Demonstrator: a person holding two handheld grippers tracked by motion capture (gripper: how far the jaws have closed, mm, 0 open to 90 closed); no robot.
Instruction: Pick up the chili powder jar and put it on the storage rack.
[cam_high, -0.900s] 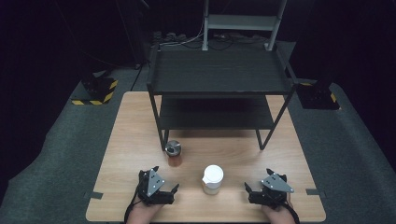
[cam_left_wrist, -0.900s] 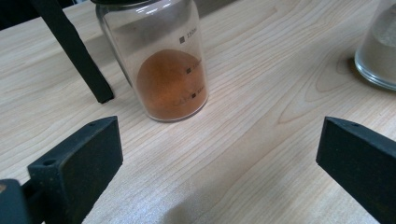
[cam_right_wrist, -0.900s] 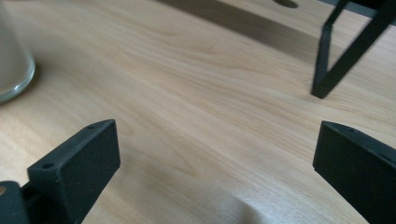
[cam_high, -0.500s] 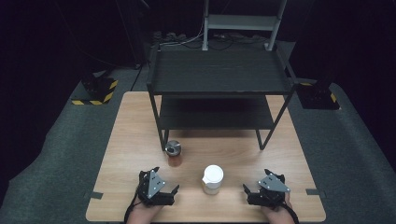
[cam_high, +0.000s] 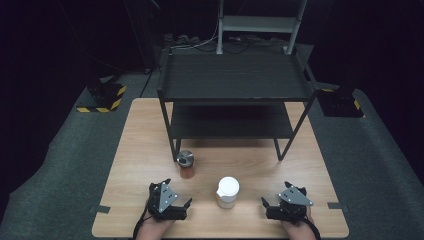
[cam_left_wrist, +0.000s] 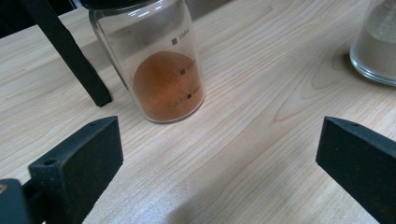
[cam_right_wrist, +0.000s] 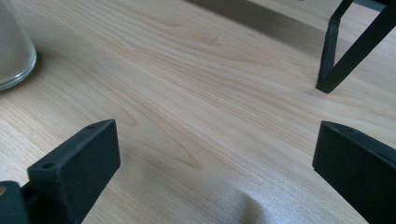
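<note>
1. Hands at near edge of wooden desk (cam_high: 140, 150), each w/ a two-jaw tool; both tools rest low on the desk, nothing held.
2. Left tool (cam_high: 186, 204): jaws spread wide, nothing between them. In the left gripper view the left tool (cam_left_wrist: 219, 154) frames bare wood, pointing toward the orange-powder jar (cam_left_wrist: 159, 70).
3. Right tool (cam_high: 266, 203): jaws also wide apart, empty. The right gripper view has the right tool (cam_right_wrist: 215, 154) over bare wood grain.
4. Orange-powder jar (cam_high: 186, 164): clear glass, dark lid, upright on the desk, just in front of the black shelf rack's (cam_high: 235, 80) left front leg and apart from it. It stands ahead of the left tool, w/ a gap between. Printed vol. marks run up its side; orange powder fills approx. the lower half.
5. White-lidded jar (cam_high: 227, 192): upright, between the two tools, nearer the desk's front edge than the orange-powder jar. Pale sandy powder inside. Its base shows at the right edge of the left gripper view (cam_left_wrist: 376, 46) and at the left edge of the right gripper view (cam_right_wrist: 11, 46).
6. Shelf rack: two tiers, black, standing on the far half of the desk; its right front leg (cam_right_wrist: 329, 56) shows in the right gripper view.
7. Surroundings dark; grey floor (cam_high: 60, 170) around the desk.
</note>
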